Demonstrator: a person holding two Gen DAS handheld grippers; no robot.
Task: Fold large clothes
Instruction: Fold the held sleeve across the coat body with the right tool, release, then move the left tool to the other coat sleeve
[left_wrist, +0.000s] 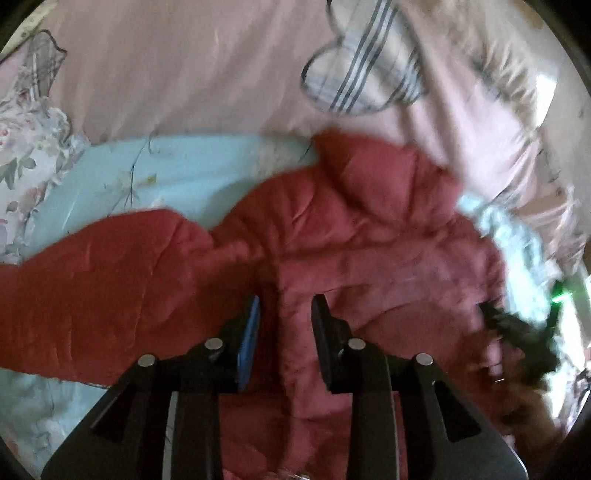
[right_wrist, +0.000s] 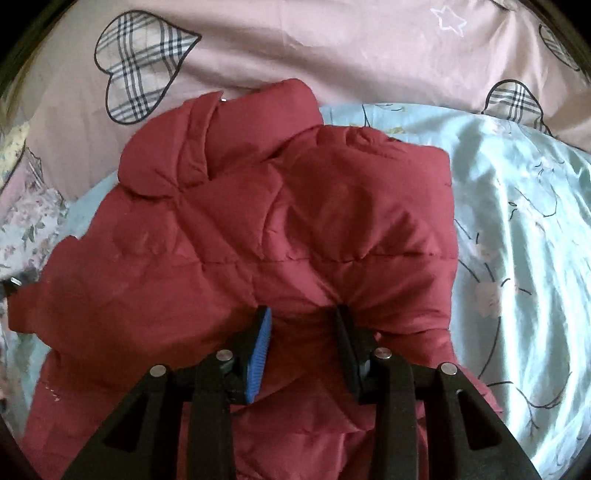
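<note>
Now right gripper (right_wrist: 303, 314) on red jacket (right_wrist: 229, 236)

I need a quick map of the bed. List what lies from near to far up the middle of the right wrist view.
right tongs → red padded jacket → its collar → pink sheet with plaid hearts

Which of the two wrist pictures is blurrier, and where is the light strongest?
Left wrist view: smeared by motion, worst at the right edge, where the other gripper and the plaid heart print streak; bright window-like glare at far right. Right wrist view: sharp, the quilted red puffer jacket seams crisp; light sheens on the pale blue satin sheet; both bend at the fisheye rim.
</note>
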